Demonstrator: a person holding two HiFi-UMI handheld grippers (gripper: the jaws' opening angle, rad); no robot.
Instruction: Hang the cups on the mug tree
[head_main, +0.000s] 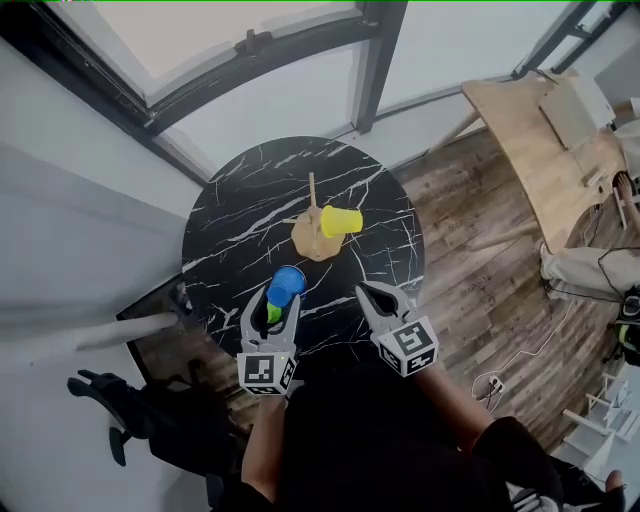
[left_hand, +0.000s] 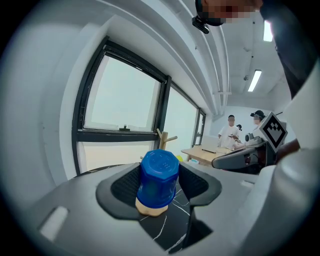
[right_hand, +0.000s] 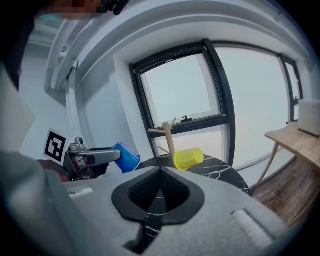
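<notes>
The left gripper (head_main: 272, 306), jaws wide, pinches the blue cup (left_hand: 158, 179) above the tabletop's (head_main: 230, 230) near edge, its long axis along the jaws, closed bottom facing back. The right gripper (right_hand: 160, 172) beside it is pressed together, empty. The yellow cup (head_main: 340, 221) hangs sideways on the mug tree (head_main: 314, 205) mid-tabletop.

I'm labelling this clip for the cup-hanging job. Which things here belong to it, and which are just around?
Job: blue cup in the left gripper; yellow cup on the mug tree; black table; shut, empty right gripper.
Just around: wooden desk; black chair; window frame.
</notes>
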